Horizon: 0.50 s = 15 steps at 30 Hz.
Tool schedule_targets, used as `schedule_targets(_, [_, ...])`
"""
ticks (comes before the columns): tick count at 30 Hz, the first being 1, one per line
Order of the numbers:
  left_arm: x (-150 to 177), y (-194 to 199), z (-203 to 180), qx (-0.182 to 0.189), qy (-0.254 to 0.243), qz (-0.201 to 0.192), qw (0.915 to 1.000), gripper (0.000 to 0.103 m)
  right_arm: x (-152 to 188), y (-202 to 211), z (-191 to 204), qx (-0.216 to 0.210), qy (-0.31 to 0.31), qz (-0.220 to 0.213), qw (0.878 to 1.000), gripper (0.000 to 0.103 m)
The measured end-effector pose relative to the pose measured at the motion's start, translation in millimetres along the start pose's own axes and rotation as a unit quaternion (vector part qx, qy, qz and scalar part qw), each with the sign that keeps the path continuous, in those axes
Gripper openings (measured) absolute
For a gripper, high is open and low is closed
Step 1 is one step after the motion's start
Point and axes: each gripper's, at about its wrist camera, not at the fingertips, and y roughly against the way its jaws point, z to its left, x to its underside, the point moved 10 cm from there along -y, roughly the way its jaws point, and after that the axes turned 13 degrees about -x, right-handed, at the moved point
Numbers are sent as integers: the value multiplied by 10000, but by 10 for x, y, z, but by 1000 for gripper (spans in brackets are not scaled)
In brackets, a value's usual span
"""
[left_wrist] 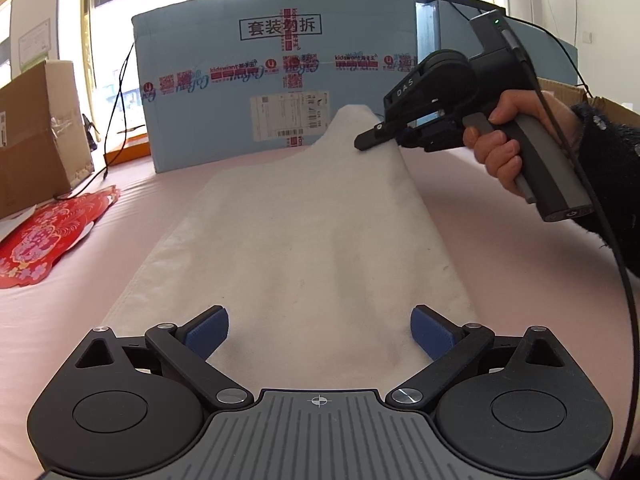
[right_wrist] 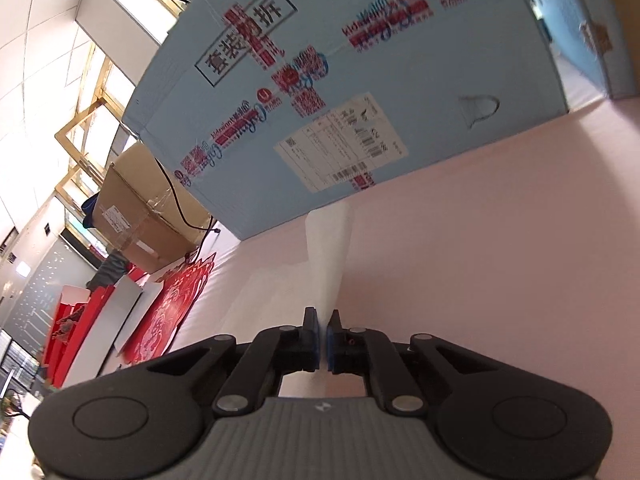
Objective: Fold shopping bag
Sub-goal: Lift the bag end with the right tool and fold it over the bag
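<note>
On the pink surface: the white shopping bag point(left_wrist: 304, 240) lies spread lengthwise away from me, its near end just ahead of my left gripper and its far right corner lifted off the surface point(left_wrist: 500, 264).
Right gripper: my right gripper point(left_wrist: 366, 142) pinches that raised far corner; its own view shows the blue pads point(right_wrist: 316, 340) pressed together on a thin white edge of the bag, so I read the hold as firm.
Why the corner is up: I judge I hold it high so the cloth peels from the surface in a slope and can be carried over the rest of the bag to make a fold.
Left gripper: my left gripper point(left_wrist: 320, 332) hovers low over the near end, fingers spread wide with bag cloth between them, gripping nothing; I cannot tell whether the tips touch the cloth.
Why it waits there: I take it as placed to pin or catch the near edge so the bag does not slide while the other end travels.
Surroundings: a blue cardboard box point(left_wrist: 280, 80) stands just behind the bag's far end, a brown carton point(left_wrist: 36, 136) and a red paper cutting point(left_wrist: 44, 236) lie off to the left, well apart from the bag.
Progress: the fold looks barely begun; most of the bag lies flat.
Risk: a one-corner lift may drag the bag askew.
</note>
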Motion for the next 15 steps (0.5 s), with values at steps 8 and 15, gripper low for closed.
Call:
schedule_targets(8, [-48, -166, 304, -464, -272, 76, 9985, 99, 248, 961, 118, 851, 572, -720, 9921, 4])
schedule_targets(15, [-213, 25, 225, -244, -284, -506, 9980, 99, 698, 1489, -47, 1397, 243, -968, 9852, 4])
